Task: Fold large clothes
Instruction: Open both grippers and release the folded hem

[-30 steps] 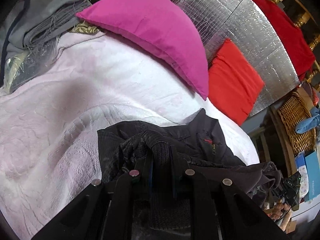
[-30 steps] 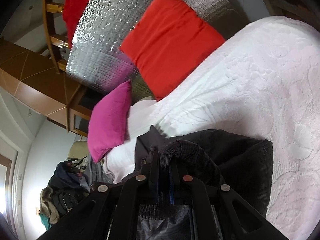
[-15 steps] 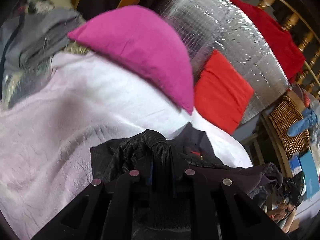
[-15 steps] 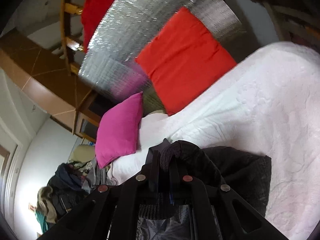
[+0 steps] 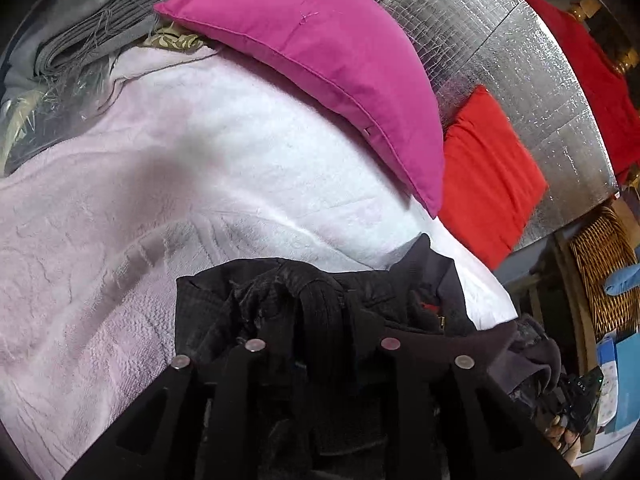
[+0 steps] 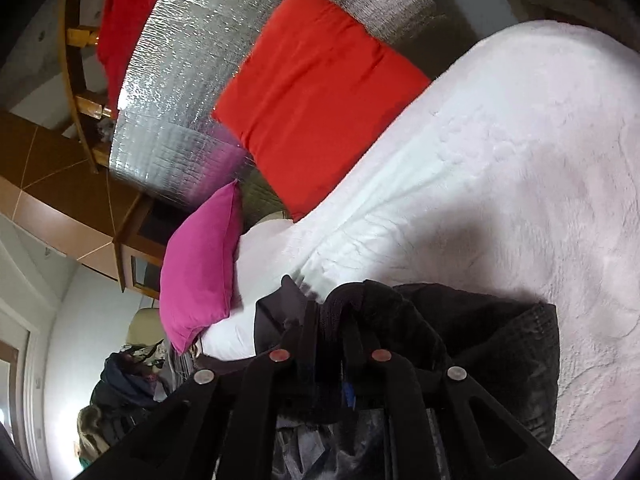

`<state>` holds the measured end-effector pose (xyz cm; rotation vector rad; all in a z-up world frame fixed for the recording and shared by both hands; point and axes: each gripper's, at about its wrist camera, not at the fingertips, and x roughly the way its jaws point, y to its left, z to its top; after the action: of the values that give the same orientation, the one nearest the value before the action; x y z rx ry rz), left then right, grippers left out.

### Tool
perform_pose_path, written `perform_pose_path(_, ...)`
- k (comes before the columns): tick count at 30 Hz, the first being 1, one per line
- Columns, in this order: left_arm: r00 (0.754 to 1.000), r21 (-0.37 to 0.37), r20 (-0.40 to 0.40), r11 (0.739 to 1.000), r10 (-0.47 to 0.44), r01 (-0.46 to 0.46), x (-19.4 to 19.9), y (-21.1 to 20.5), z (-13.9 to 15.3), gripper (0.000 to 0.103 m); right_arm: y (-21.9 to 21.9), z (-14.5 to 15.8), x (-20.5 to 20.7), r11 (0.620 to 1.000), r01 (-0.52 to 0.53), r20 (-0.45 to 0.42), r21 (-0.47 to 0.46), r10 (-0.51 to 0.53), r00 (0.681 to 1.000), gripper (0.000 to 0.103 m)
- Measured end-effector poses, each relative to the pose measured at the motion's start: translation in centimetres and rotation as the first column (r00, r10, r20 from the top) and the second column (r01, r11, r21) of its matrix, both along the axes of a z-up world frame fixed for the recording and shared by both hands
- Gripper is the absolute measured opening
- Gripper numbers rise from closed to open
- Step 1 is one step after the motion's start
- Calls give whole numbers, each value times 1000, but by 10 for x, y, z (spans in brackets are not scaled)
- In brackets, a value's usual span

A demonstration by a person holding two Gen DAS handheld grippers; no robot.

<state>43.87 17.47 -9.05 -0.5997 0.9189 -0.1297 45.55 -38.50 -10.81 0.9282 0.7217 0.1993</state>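
A black jacket [image 5: 224,312] with a ribbed hem lies bunched on a pale pink bedspread [image 5: 120,208]. My left gripper [image 5: 320,320] is shut on the jacket's ribbed edge, which sticks up between the fingers. In the right wrist view my right gripper [image 6: 332,328] is shut on another ribbed part of the same jacket [image 6: 508,344], held just above the bedspread [image 6: 520,160]. The cloth below both grippers is hidden by the gripper bodies.
A magenta pillow [image 5: 320,60] and a red pillow [image 5: 488,176] lean on a silver quilted headboard [image 5: 500,40]. Folded grey cloth [image 5: 92,24] lies at the bed's far left. A wicker basket [image 5: 604,264] stands off the bed's right side.
Both grippers rose with the jacket half a second ago and have come back down toward the bed. Both stay shut on the ribbed edge.
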Motion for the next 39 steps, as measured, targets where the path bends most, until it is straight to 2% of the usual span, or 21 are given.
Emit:
perform_pose_path(1,1000,-8,1,1000,3,-3,-1,2,2,31,-1,2,-1,1000,6,7,9,-6,1000,40)
perform_pose_path(2,1000,-5,8,1000,26,-26,-3,5,6,45,-2,4,-2,1000,13,10,14,-13,1000,59)
perform_pose_path(3,997,17,22,998,68,-68,-6,9,10,69,-6,8,-6,999,39,23,16,-39,999,88)
perform_pose_path(4,991,40,44,991,123,-125,-9,14,15,79,-8,13,-10,998,54,47,13,-54,997,89)
perform_pose_path(5,979,49,86,980,187,-192,-16,23,22,83,-9,17,-12,999,43,58,14,-44,997,89)
perform_pose_path(9,973,21,104,978,204,-208,-30,41,32,83,-6,30,-29,1000,17,80,-23,-15,997,89)
perform_pose_path(11,970,27,133,978,203,-208,-52,50,35,83,0,37,-45,998,-6,93,-61,12,996,89)
perform_pose_path(16,961,47,178,973,213,-225,-114,68,32,83,10,41,-120,992,-24,113,-124,38,993,89)
perform_pose_path(20,963,57,174,974,207,-219,-172,70,14,83,23,26,-196,994,2,107,-108,10,994,89)
perform_pose_path(23,966,59,154,974,208,-219,-205,66,0,83,30,-5,-230,999,5,31,-48,-3,1000,89)
perform_pose_path(25,968,39,133,975,213,-220,-217,62,-8,84,32,-24,-238,1000,12,-14,-9,-12,1000,89)
perform_pose_path(28,975,-18,60,977,213,-212,-225,52,-27,85,28,-51,-232,997,47,-75,63,-42,996,89)
perform_pose_path(31,973,-12,30,973,231,-230,-217,42,-40,85,23,-62,-220,989,93,-84,114,-84,993,89)
perform_pose_path(35,976,-43,-32,976,214,-215,-193,30,-56,85,19,-69,-210,983,137,-100,119,-125,987,89)
perform_pose_path(39,971,-39,-52,971,232,-235,-176,25,-66,85,20,-73,-200,981,161,-120,107,-148,982,89)
